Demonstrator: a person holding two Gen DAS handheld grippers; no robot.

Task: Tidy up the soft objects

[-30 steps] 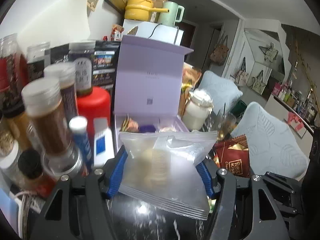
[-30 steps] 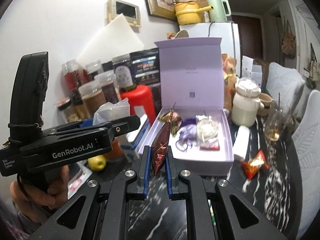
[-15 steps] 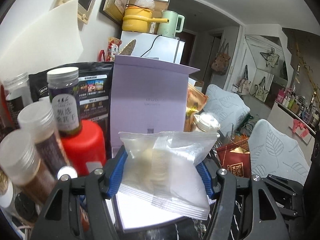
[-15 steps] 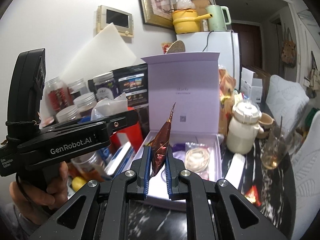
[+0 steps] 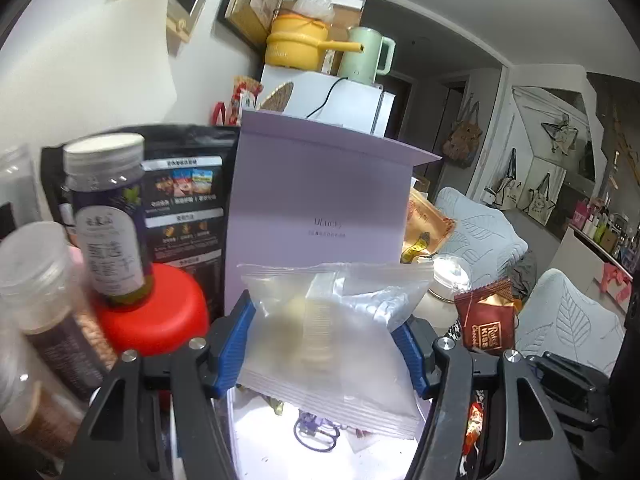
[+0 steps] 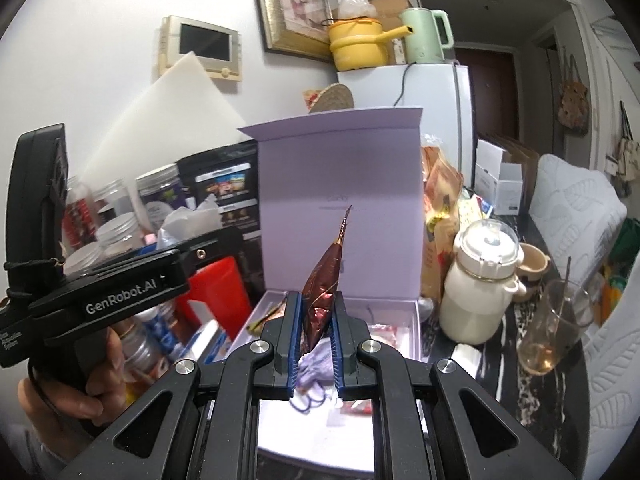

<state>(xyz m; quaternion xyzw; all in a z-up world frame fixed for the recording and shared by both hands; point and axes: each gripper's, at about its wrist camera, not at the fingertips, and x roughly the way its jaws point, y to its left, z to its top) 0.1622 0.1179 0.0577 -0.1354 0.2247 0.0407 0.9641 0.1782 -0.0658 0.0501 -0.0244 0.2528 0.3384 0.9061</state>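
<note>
Left gripper grasping clear pouch, right gripper grasping maroon sachet, both above lavender box; release pending.

bright indoor | fisheye-warped edges (dark corners) | left jars blurred

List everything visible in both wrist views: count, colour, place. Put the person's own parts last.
clear packet: one, translucent, held over the box.
foil packet: one, dark red, held edge-on above the box.
gift box: one, lilac, lid upright, centre of table.
red canister: one, left of box.
jars: several, silver lids, far left.
black pouch: one, behind jars.
white bottle: one, cream, right of box.
glass: one, clear, far right.
yellow pot: one, on fridge.
green kettle: one, on fridge.
left gripper: black, blue pads.
right gripper: black, blue pads.
hand: one, holding left gripper's handle.
</note>
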